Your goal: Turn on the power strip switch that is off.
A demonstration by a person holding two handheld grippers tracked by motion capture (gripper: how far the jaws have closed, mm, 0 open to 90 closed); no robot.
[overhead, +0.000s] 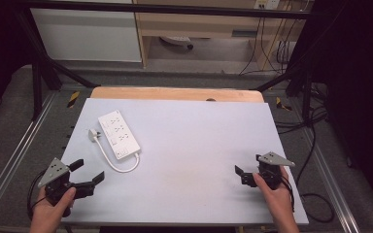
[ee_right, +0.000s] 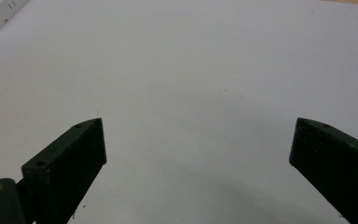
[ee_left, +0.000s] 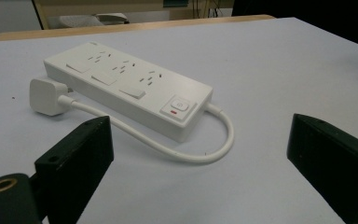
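Observation:
A white power strip [overhead: 119,134] lies flat on the left half of the pale table [overhead: 199,145], with three socket groups and a power button [ee_left: 178,107] at its near end. Its short white cable [ee_left: 191,151] loops round to a white plug [ee_left: 46,95] lying beside the strip. My left gripper [overhead: 90,171] is at the near left corner, held in a hand, open, pointing at the strip with nothing between its jaws [ee_left: 198,126]. My right gripper [overhead: 248,164] is at the near right, open and empty over bare table [ee_right: 199,123]. A corner of the strip [ee_right: 0,14] shows far off.
A wooden edge [overhead: 175,93] runs along the table's far side. Black frame posts [overhead: 39,73] stand at the left and right. Cables [overhead: 315,145] trail on the floor to the right. A wooden cabinet [overhead: 199,29] stands behind.

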